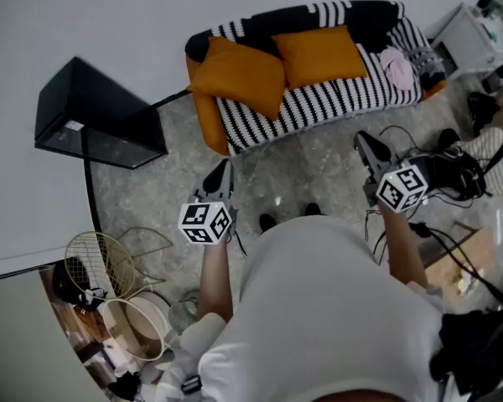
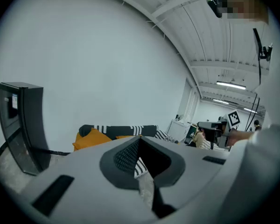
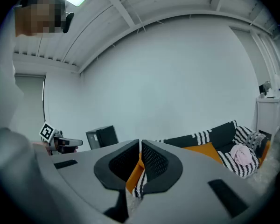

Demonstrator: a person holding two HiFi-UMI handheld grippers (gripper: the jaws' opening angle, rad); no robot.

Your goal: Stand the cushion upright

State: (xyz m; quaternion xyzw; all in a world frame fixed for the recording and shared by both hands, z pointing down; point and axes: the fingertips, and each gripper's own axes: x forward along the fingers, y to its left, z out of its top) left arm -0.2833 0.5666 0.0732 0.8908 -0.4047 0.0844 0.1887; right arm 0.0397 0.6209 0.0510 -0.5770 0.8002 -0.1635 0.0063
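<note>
The left gripper (image 1: 223, 172), held in the person's left hand, has its two jaws closed together with nothing between them, and it points toward 12 o'clock, a little below level. The right gripper (image 1: 365, 143), in the right hand, is likewise closed and empty, its jaws meeting in a thin slit, aimed the same way. Each carries a white cube printed with black square markers. Both hang over a grey speckled stone floor (image 1: 318, 167), well apart from the furniture. At 12 o'clock from the person stands a black-and-white striped fabric sofa (image 1: 335, 100) against a plain pale wall. A square orange fabric cushion (image 1: 239, 75) sits at the sofa's left end, tilted and slumped across the seat and the arm. Just beside it, toward 1 o'clock, a second orange cushion (image 1: 318, 54) leans on the backrest. A crumpled pink cloth (image 1: 397, 69) lies at the sofa's right end. At 10 o'clock is a black box-shaped cabinet (image 1: 92, 111); at 8 o'clock, pale wire baskets (image 1: 96, 258); at 3 o'clock, tangled black cables (image 1: 453, 174).
</note>
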